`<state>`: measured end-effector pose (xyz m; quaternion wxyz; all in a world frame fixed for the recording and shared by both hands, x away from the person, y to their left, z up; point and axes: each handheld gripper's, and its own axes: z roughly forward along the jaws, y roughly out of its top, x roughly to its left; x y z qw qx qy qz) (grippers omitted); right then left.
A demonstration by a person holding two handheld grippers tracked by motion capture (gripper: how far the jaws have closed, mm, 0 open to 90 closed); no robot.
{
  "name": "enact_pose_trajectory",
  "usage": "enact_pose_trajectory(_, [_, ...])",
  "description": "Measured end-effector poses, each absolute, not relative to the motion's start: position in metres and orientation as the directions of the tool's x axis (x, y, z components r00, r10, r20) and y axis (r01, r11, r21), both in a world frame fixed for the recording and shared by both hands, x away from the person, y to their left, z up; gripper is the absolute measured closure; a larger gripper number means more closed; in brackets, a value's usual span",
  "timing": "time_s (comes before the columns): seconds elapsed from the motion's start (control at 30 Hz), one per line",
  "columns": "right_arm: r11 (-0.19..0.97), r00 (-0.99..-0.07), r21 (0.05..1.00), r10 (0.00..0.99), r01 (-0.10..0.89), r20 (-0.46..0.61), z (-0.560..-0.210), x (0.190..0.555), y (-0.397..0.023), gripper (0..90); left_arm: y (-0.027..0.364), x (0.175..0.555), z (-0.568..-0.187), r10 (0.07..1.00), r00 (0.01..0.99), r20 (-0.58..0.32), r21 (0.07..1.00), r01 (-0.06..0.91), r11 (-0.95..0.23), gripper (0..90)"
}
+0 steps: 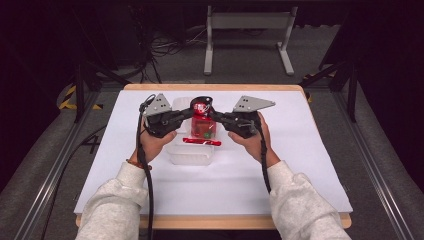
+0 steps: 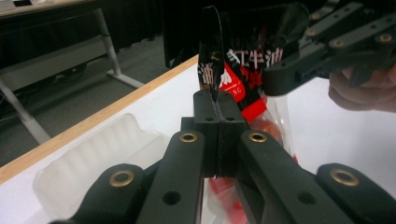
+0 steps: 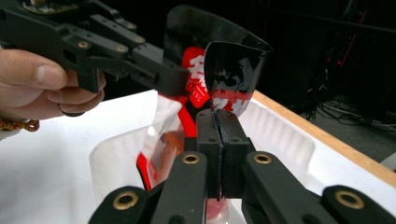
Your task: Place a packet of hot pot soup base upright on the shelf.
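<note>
While both jaws pinch it, snack bag (image 1: 202, 117) hangs between — over tray (image 1: 192, 156).

Right tool (image 3: 217, 122) pinches the snack bag (image 3: 219, 70) above the plastic container (image 3: 275, 135).

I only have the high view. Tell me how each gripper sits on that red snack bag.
Observer: The left gripper is shut on one side of the snack bag, at its black top edge, jaws pressed flat together.
Operator: Now the right one.
Observer: The right gripper is shut on the opposite side, and the bag's mouth gapes open between the two.
Operator: Report what is under the bag.
Observer: A clear plastic container with ribbed walls; the bag's lower part hangs inside it.
</note>
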<state>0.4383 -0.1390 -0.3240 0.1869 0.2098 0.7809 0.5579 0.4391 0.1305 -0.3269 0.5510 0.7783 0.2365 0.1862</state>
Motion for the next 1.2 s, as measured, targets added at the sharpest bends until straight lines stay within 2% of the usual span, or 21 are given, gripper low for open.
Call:
enact_pose_trajectory(0.57, [0.322,-0.868,0.936,0.494,0.141,-0.039,-0.343,0.436,-0.112,88.9,0.157,0.429,-0.35,0.595,0.804,-0.006,0.942,0.205,-0.267,89.6])
enact_pose_trajectory(1.2, [0.367,-0.883,0.911,0.469,0.188,-0.007,-0.374,0.428,-0.106,87.6,0.16,0.415,-0.378,0.576,0.817,-0.014,0.915,0.243,-0.323,89.3])
